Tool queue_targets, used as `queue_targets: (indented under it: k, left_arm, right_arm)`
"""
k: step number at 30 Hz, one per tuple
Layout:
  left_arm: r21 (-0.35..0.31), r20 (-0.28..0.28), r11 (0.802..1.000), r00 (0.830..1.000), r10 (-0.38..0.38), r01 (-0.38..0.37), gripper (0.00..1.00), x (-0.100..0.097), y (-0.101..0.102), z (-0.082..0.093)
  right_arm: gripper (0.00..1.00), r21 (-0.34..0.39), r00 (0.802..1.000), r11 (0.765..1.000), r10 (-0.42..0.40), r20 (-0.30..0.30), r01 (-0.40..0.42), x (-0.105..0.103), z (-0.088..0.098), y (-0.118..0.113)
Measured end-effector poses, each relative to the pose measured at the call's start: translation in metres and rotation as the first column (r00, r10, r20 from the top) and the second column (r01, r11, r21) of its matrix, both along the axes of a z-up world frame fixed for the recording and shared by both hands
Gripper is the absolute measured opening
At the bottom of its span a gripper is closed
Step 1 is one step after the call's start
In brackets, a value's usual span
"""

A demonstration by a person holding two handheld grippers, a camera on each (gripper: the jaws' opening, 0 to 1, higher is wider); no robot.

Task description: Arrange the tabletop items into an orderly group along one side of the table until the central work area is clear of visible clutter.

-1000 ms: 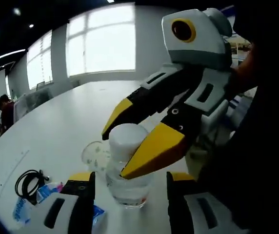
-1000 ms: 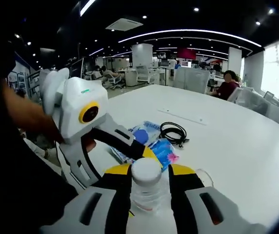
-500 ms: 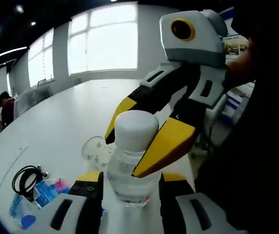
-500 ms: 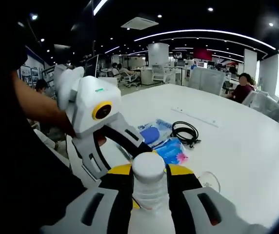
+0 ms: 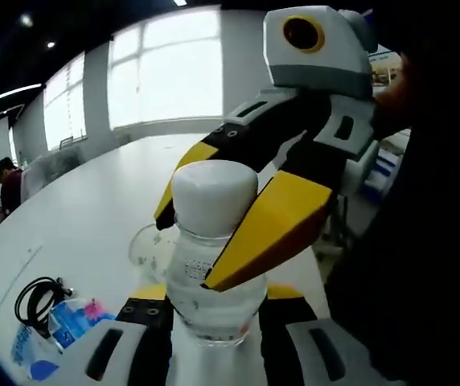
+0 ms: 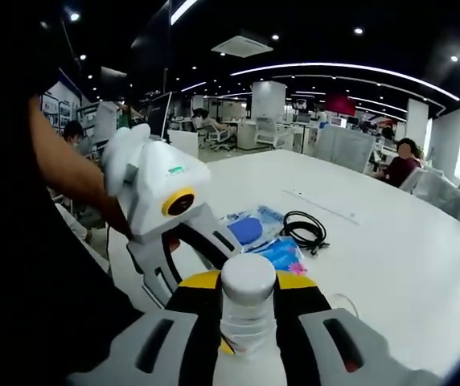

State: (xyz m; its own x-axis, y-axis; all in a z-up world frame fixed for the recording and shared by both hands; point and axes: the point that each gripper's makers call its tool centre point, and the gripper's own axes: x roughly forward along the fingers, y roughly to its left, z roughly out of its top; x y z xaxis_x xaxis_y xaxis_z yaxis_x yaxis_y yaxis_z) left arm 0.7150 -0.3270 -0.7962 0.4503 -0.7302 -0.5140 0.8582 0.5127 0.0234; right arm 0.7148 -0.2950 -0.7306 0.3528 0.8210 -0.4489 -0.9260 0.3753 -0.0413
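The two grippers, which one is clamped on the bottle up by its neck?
The right gripper: its yellow-tipped jaws pinch the clear bottle just under the white cap. The left gripper sits lower, its jaws flanking the bottle's body near the white table.

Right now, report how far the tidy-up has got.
Done: nothing grouped yet. In hand: the right gripper clamps the white-capped clear bottle, with the left gripper at its base. Left: the black cable, blue packets and clear round dish lie loose on the white table.
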Motion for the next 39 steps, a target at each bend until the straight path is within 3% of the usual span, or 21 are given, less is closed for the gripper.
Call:
queue_targets:
  k: [14, 26, 39]
  left_arm:
    - [0.015, 0.002, 1.0, 1.0, -0.005, 0.005, 0.37, 0.002, 0.002, 0.007]
    - [0.001, 0.031, 1.0, 1.0, -0.001, 0.001, 0.37, 0.011, 0.013, 0.04]
    - [-0.025, 0.059, 0.998, 0.997, 0.051, -0.05, 0.36, 0.032, 0.047, 0.09]
  right_arm:
    - [0.18, 0.043, 0.996, 0.998, -0.046, -0.079, 0.049, 0.004, 0.007, -0.002]
    - [0.17, 0.046, 0.998, 0.998, -0.042, -0.053, 0.044, 0.01, 0.04, 0.013]
    - [0.17, 0.046, 1.0, 0.999, -0.013, -0.011, 0.014, 0.029, 0.088, 0.047]
